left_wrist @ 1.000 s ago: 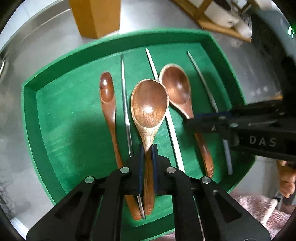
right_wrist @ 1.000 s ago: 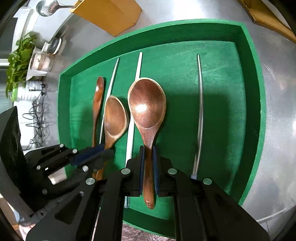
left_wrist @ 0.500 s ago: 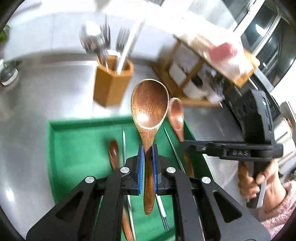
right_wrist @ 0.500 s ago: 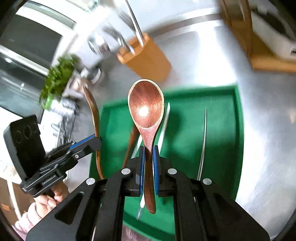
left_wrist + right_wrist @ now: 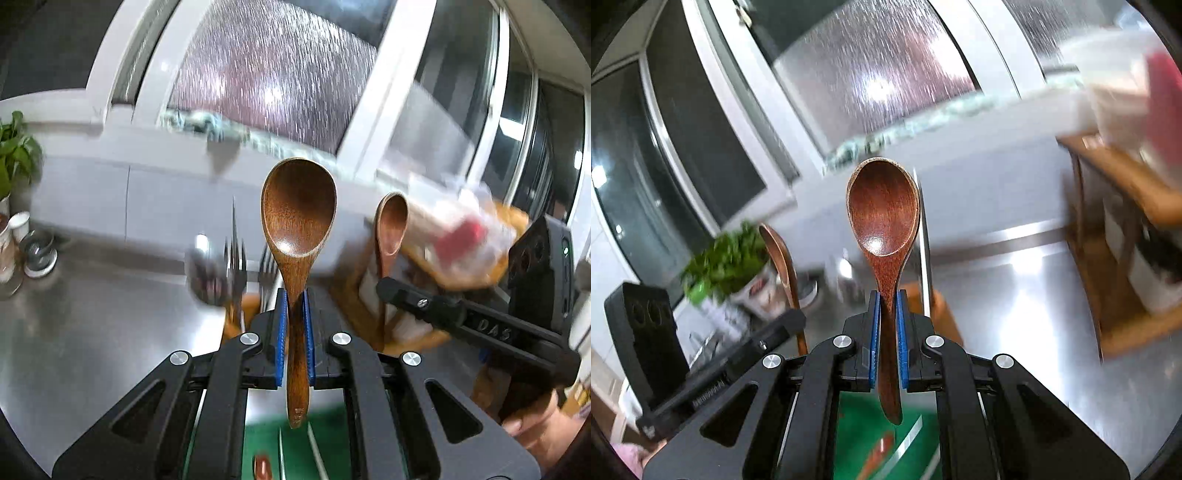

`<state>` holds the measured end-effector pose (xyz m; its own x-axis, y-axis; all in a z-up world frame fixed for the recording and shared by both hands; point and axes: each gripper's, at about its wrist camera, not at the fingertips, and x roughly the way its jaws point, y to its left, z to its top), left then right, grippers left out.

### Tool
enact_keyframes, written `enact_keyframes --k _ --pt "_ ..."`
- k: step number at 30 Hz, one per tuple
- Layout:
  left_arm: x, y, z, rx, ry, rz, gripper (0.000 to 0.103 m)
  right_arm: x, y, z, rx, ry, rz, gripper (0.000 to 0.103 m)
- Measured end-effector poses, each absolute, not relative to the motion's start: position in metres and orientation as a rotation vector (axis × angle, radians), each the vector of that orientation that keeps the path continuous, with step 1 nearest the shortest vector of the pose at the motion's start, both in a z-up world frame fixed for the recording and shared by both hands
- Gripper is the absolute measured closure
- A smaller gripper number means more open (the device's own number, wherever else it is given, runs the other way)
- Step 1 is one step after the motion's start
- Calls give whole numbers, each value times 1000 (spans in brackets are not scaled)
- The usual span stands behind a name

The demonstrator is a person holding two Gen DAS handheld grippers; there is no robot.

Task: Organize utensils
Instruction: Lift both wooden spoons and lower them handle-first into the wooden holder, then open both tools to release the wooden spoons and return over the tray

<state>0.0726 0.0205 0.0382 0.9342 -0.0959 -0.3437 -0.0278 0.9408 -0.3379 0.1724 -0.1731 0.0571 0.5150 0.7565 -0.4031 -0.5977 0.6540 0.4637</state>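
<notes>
My left gripper [image 5: 294, 301] is shut on the handle of a brown wooden spoon [image 5: 298, 210], held upright, bowl up, well above the green tray [image 5: 295, 443]. My right gripper [image 5: 886, 302] is shut on a reddish wooden spoon [image 5: 882, 210], also upright. Each gripper shows in the other's view: the right one [image 5: 384, 286] with its spoon [image 5: 390, 225], the left one [image 5: 798, 319] with its spoon [image 5: 777, 251]. The wooden utensil holder [image 5: 236, 317] with forks [image 5: 234, 258] stands just behind the left gripper; it also shows in the right view [image 5: 940, 306].
A steel counter [image 5: 92, 325] runs under both grippers. A small wooden spoon [image 5: 261, 466] and metal chopsticks [image 5: 317, 456] lie in the tray. A wooden rack [image 5: 1126, 206] stands at the right, a potted plant [image 5: 724, 258] at the left, a window behind.
Both grippers have lifted their spoons off the tray and tilted up toward the window. The tray has dropped to the bottom edge of both views.
</notes>
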Motion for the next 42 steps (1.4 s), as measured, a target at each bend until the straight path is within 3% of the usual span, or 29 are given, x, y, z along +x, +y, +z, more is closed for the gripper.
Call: enact_keyframes --k 13,35,39,42 --pt "141 38 4 -362 311 17 96 224 -125 30 229 552 795 94" --pt "135 36 -34 -331 465 -58 95 214 -132 -23 138 753 848 91" --pt "128 36 -37 -320 494 -48 91 209 -134 -28 114 793 836 91" --pt "116 36 -34 -326 507 -47 79 206 -140 -25 104 829 829 90"
